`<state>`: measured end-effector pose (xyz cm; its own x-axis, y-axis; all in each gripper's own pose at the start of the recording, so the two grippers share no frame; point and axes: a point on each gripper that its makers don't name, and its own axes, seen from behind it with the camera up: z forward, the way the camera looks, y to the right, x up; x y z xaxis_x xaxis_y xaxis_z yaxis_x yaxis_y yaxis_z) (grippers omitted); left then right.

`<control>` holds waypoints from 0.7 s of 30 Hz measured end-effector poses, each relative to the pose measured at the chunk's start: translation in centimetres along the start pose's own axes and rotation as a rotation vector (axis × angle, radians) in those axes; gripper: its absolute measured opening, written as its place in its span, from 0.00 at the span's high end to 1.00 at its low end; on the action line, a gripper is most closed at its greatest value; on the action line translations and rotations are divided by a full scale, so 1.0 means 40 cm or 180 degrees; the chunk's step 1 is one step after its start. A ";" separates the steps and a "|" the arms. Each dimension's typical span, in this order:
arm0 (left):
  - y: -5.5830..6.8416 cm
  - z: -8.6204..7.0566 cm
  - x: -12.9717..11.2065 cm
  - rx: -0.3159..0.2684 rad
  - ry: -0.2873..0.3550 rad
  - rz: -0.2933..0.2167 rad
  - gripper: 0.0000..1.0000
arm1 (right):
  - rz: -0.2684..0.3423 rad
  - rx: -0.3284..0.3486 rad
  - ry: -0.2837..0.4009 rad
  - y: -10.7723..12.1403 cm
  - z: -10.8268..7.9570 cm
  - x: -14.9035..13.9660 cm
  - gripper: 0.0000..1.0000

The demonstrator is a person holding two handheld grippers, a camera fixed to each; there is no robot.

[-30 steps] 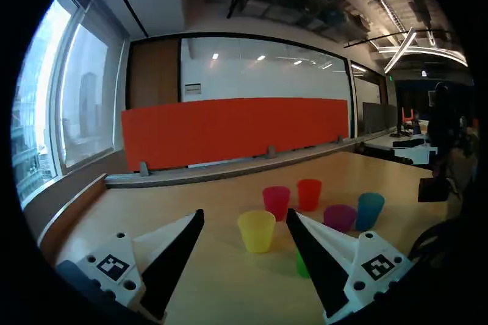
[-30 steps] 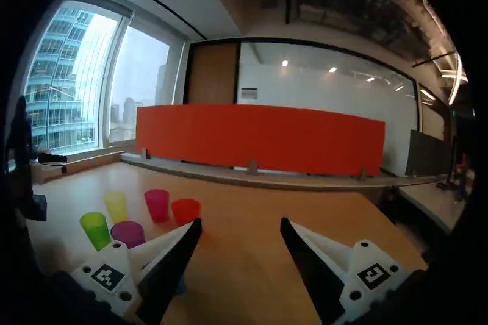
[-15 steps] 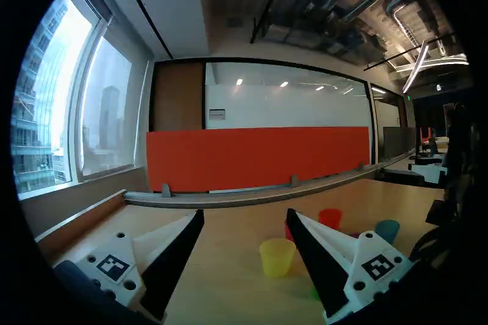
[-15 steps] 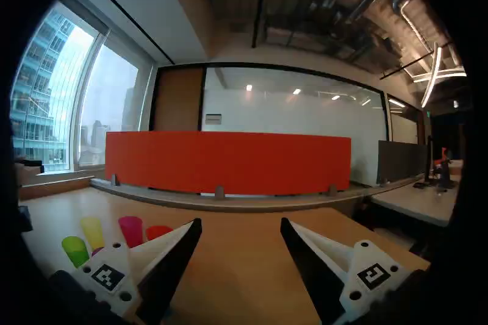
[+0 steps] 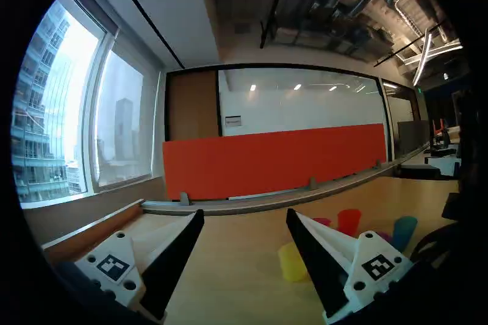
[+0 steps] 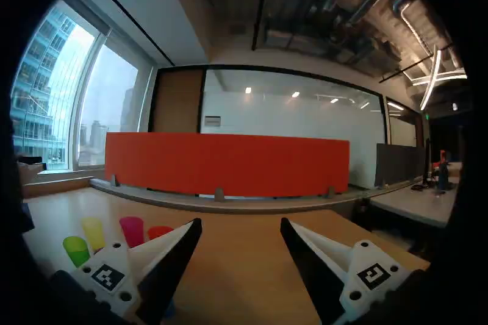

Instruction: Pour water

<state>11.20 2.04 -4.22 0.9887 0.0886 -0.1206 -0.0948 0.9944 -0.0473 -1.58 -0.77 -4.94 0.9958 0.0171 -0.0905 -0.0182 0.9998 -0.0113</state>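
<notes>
Several small plastic cups stand on a wooden table point(image 5: 244, 264). In the left gripper view a yellow cup point(image 5: 291, 261) sits between my fingers' line, with a red cup point(image 5: 349, 221), a blue cup point(image 5: 404, 231) and a pink cup rim point(image 5: 322, 222) behind my right finger. My left gripper point(image 5: 244, 221) is open and holds nothing. In the right gripper view a green cup point(image 6: 75, 250), a yellow cup point(image 6: 93, 233), a pink cup point(image 6: 131, 230) and a red cup point(image 6: 158, 232) stand at the lower left, beside my open, empty right gripper point(image 6: 240, 227).
An orange divider panel point(image 6: 226, 163) runs along the table's far edge on a grey rail. Big windows point(image 5: 61, 136) lie to the left. Other desks with dark objects point(image 6: 427, 194) stand at the far right. Bare tabletop point(image 6: 244, 264) spreads ahead of the right gripper.
Both grippers tilted upward, so the cups slid lower in both views and more ceiling shows. The left gripper view also swung left, shifting the cups to the right. Both stay open.
</notes>
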 end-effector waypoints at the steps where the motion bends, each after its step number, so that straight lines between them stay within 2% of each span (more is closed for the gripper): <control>1: -0.004 0.001 0.000 0.0028 0.0011 0.0007 0.00 | 0.0004 0.0000 0.0005 0.000 0.000 0.002 0.00; 14: -0.023 0.019 -0.043 0.0275 0.0005 0.0069 0.00 | 0.0008 -0.0056 0.0072 0.013 -0.008 0.027 0.00; 21: -0.035 0.028 -0.093 0.0335 -0.0041 -0.0020 0.00 | 0.0067 -0.0097 0.0047 0.025 -0.015 0.023 0.00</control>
<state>7.77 0.40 -2.61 0.9908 0.0823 -0.1077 -0.0765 0.9955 0.0565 -0.75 0.25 -5.63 0.9937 0.0376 -0.1057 -0.0420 0.9983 -0.0397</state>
